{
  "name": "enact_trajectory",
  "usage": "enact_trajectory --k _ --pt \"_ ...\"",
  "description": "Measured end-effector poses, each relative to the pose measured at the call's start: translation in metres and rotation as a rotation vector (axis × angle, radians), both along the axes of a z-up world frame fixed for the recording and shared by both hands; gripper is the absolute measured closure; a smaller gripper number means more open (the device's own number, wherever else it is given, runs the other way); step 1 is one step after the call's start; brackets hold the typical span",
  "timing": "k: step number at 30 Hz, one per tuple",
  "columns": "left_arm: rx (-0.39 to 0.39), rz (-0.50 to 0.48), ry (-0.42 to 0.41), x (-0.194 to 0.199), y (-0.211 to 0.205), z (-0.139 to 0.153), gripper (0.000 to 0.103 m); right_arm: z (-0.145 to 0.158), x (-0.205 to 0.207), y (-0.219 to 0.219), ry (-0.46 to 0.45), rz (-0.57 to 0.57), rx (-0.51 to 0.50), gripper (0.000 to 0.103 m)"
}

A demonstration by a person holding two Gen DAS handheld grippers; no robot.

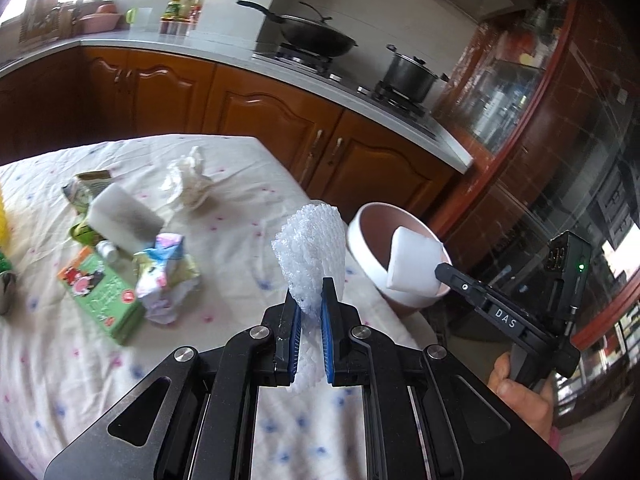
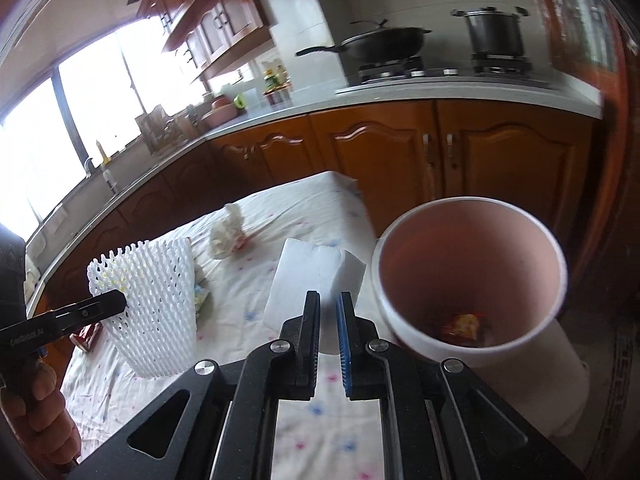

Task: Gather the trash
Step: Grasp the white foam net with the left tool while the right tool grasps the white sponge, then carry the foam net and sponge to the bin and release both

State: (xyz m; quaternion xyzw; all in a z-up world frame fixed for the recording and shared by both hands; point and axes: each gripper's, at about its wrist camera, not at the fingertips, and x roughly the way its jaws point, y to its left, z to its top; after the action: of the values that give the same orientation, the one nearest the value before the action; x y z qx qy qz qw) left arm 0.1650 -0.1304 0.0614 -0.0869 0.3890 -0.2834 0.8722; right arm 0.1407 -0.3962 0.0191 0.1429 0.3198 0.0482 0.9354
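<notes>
In a home kitchen, the left gripper [image 1: 308,300] is pinching a white foam net sleeve [image 1: 310,248] between its blue-padded fingers [image 1: 295,328], the jaws drawn narrow around the sleeve's lower part. The sleeve is standing roughly upright in the grip, its long axis running up and away from the gripper, its open frilled end pointing toward the ceiling and leaning slightly to the right, above the cloth-covered bench [image 1: 224,336].

The right gripper [image 2: 328,308] is holding a white foam block [image 2: 312,280], jaws closed narrowly on its near edge. In the left wrist view the block [image 1: 414,260] is hanging over the rim of the pink-lined trash bin [image 1: 362,236], long axis tilted down into the opening. In the right wrist view the bin [image 2: 560,292] is standing just beside the bench's right edge, some colourful wrappers [image 2: 464,326] lying at its bottom.

Other litter is waiting on the bench: a crumpled tissue [image 1: 188,180] near the far end, a second white block [image 1: 124,216], a crushed pastel carton [image 1: 164,272], a small white bottle [image 1: 107,249] and a green box [image 1: 102,292] lying flat, its long axis running diagonally toward the near edge. A wok [image 1: 316,34] and a steel pot [image 1: 408,76] are sitting on the stove behind.
</notes>
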Motion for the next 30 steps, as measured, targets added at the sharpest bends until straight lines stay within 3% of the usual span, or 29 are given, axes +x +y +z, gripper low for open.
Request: enact_trajectory --k 16,25,30 --pt "0.022 -0.14 -0.027 0.004 -0.08 0.013 0.095 0.002 -0.027 -0.068 -0.013 -0.148 0.01 0.094" --pt "0.008 -0.205 -0.02 0.032 -0.134 0.025 0.095 0.005 -0.018 -0.098 -0.008 -0.195 -0.005 0.094" --pt "0.036 -0.216 0.008 0.056 -0.17 0.016 0.095 0.005 -0.005 -0.108 0.003 -0.208 -0.03 0.094"
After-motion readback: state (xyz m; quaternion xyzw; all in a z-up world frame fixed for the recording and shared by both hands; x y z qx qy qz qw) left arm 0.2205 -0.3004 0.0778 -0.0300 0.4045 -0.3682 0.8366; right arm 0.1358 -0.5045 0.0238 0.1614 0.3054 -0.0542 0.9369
